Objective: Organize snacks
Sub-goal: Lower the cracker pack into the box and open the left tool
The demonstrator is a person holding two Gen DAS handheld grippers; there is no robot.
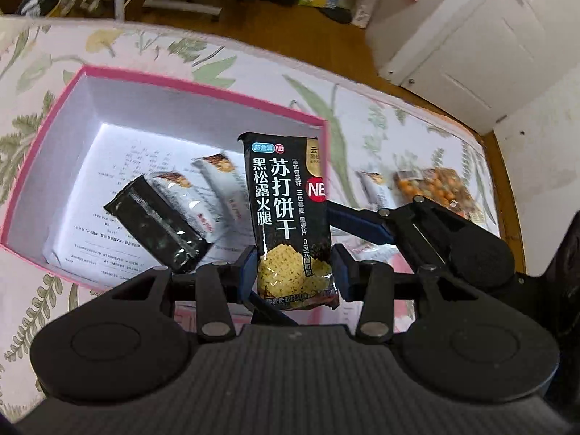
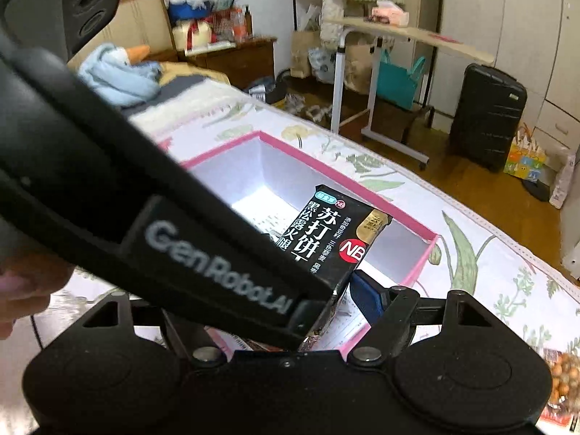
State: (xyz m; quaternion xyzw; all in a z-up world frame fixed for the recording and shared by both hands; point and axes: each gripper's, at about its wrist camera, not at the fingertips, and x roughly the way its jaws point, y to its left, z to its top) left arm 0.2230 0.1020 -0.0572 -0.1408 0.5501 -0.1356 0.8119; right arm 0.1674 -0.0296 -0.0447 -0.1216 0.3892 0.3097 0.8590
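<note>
My left gripper (image 1: 295, 272) is shut on the lower part of a black soda cracker packet (image 1: 286, 210), which it holds upright over the near right corner of a pink box (image 1: 203, 85). In the box lie a black packet (image 1: 159, 224) and two white packets (image 1: 203, 188). My right gripper (image 2: 290, 290) stands open and wide around the same cracker packet (image 2: 340, 239). One of its blue fingers (image 2: 366, 297) shows beside the packet's edge. The other is hidden behind the left gripper's body (image 2: 203, 253). The same blue finger (image 1: 359, 223) also shows in the left wrist view.
The box sits on a floral bedsheet (image 1: 362, 127). To its right on the sheet lie a white packet (image 1: 373, 185) and a bag of orange snacks (image 1: 435, 188). A hand (image 2: 21, 290) shows at the left edge. A rolling table (image 2: 398, 32) and a black suitcase (image 2: 485, 116) stand beyond the bed.
</note>
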